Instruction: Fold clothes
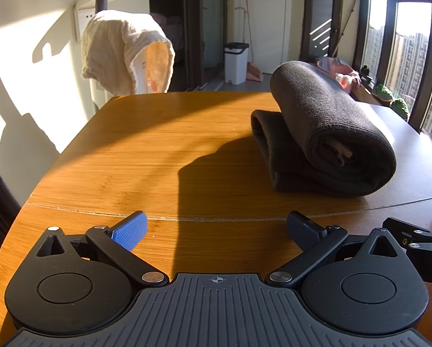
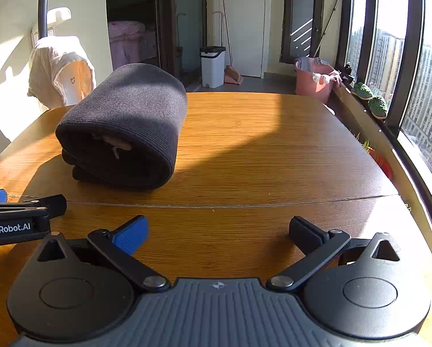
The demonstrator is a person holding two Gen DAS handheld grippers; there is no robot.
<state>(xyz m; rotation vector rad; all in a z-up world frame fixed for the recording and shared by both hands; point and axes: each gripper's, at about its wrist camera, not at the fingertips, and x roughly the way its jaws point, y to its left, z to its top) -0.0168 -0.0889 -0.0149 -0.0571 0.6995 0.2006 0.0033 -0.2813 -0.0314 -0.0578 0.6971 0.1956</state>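
A dark grey knitted garment [image 1: 325, 133] lies folded in a thick bundle on the wooden table [image 1: 146, 156]. In the left wrist view it is ahead and to the right; in the right wrist view the garment [image 2: 129, 127] is ahead and to the left. My left gripper [image 1: 216, 228] is open and empty, low over the table's near part, well short of the garment. My right gripper [image 2: 218, 228] is open and empty too, beside the left one. Each gripper's side shows at the edge of the other's view.
A cream towel [image 1: 123, 52] hangs over a white appliance beyond the table's far left edge. A white bin [image 2: 213, 66] and a pink basket [image 2: 314, 78] stand on the floor behind. A window sill with green shoes [image 2: 375, 101] runs along the right.
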